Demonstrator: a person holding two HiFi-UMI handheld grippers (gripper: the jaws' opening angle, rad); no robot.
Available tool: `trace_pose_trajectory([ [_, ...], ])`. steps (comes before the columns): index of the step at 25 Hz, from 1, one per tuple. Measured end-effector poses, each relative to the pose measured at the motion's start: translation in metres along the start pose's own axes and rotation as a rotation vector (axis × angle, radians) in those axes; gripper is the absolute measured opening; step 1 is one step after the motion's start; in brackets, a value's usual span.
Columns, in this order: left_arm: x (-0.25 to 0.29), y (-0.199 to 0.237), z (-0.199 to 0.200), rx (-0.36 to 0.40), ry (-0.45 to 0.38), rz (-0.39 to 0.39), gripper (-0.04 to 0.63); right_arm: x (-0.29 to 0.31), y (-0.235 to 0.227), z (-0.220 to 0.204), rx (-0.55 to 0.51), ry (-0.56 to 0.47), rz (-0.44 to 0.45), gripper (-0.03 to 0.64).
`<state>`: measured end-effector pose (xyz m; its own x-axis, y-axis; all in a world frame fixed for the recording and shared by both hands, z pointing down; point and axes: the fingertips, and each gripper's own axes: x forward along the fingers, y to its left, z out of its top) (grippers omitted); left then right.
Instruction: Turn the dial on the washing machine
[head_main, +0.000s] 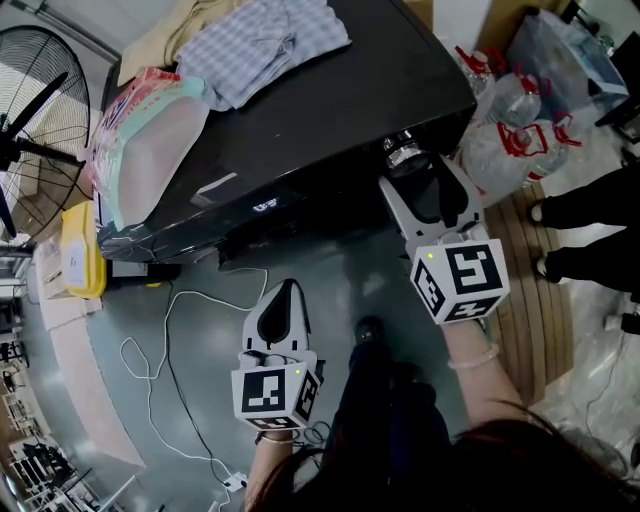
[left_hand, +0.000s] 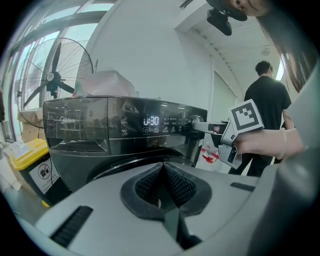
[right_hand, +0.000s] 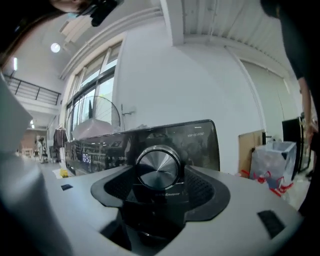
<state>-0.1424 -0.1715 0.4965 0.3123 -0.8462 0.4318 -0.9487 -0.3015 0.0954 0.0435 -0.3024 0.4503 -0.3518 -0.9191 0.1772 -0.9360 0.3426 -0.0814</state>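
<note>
The black washing machine (head_main: 330, 110) stands ahead, its display (left_hand: 151, 121) lit. Its round silver dial (head_main: 404, 153) is at the right end of the control panel. My right gripper (head_main: 415, 172) reaches up to the panel. In the right gripper view the dial (right_hand: 158, 167) sits between the two dark pads (right_hand: 200, 186), which stand wide, with a thin gap on each side of the dial; the gripper is open. My left gripper (head_main: 285, 300) hangs lower, in front of the machine's door and away from the panel. It is shut, its pads (left_hand: 175, 185) meeting with nothing between them.
Folded clothes (head_main: 265, 45) and a plastic bag (head_main: 150, 140) lie on the machine's top. A standing fan (head_main: 35, 110) and a yellow bin (head_main: 82, 250) are at the left. A white cable (head_main: 165, 330) runs over the floor. Bottled water packs (head_main: 510, 130) and a standing person (head_main: 590, 220) are at the right.
</note>
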Motion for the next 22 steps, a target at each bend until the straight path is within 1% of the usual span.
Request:
trace_pose_trajectory([
  [2,0.0005,-0.0007,-0.0002,0.0,0.0,-0.003,0.017,-0.0001,0.0022,0.0033,-0.086,0.001,-0.001,0.324],
  [4,0.001,-0.0023,-0.0002,0.0,0.001,-0.007,0.017,-0.0001,0.0037,0.0055,-0.13,0.002,0.0,0.321],
  [6,0.0016,-0.0043,0.0001,0.001,0.001,-0.01,0.017,-0.0003,0.0029,0.0059,-0.138,0.003,-0.002,0.291],
  [9,0.0024,-0.0056,0.0005,0.004,0.001,-0.013,0.017,-0.0001,0.0017,0.0058,-0.122,0.002,0.002,0.284],
  [12,0.0031,-0.0058,0.0003,0.005,0.002,-0.012,0.017,0.0003,0.0002,0.0057,-0.05,-0.006,0.01,0.291],
  [22,0.0037,-0.0094,-0.0008,0.004,0.007,-0.016,0.017,-0.0002,-0.0041,0.0053,0.276,-0.048,0.032,0.291],
])
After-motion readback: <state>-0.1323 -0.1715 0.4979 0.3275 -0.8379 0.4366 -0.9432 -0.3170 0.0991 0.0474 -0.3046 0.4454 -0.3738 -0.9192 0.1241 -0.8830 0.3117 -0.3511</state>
